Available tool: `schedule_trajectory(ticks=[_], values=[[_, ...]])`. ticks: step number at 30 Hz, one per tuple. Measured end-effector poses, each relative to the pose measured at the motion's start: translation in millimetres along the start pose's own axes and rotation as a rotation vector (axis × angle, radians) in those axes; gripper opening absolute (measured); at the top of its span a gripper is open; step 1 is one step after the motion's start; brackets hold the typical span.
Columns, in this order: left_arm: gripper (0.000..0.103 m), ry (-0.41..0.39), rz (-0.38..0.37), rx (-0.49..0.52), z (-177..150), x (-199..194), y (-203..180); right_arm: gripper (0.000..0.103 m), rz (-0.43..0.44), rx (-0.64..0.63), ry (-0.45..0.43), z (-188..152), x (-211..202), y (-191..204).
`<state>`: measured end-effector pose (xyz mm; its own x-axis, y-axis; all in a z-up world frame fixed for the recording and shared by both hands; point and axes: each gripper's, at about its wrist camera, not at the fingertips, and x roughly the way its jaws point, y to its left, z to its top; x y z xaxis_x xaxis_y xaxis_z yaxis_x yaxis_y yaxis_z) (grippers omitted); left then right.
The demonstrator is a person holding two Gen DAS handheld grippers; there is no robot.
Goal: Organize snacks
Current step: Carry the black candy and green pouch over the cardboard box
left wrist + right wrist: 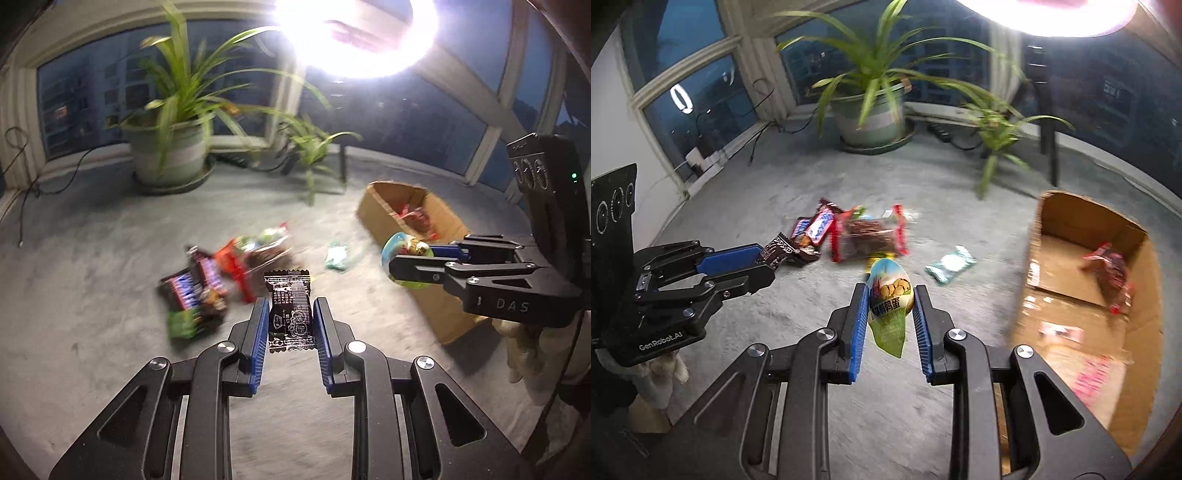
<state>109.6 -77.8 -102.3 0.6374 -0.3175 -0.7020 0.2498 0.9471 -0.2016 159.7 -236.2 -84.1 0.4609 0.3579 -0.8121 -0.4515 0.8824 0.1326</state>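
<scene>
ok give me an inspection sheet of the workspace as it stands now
surface: grey carpet, snacks lying loose on it
job's things: cardboard box open, red packet inside; snack pile and a pale green packet on the carpet
clutter: nothing seen
grippers: left tool shut on black candy packet; right tool shut on egg-shaped snack pouch
cables: black cable near the window
surroundings: potted plant, smaller plant, dark windows, bright lamp overhead
</scene>
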Motion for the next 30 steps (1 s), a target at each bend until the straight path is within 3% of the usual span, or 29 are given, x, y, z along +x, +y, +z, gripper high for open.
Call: schedule_trajectory(ticks=[15, 30], values=[[0.023, -0.016, -0.111, 0.079, 28.9, 32.8, -81.8, 0.025, -0.158, 0.148, -0.053, -24.9, -63.4, -98.1], [0.023, 0.003, -0.154, 0.152, 49.1, 76.2, -144.6, 0.025, -0.215, 0.215, -0.017, -45.4, -68.9, -156.3]])
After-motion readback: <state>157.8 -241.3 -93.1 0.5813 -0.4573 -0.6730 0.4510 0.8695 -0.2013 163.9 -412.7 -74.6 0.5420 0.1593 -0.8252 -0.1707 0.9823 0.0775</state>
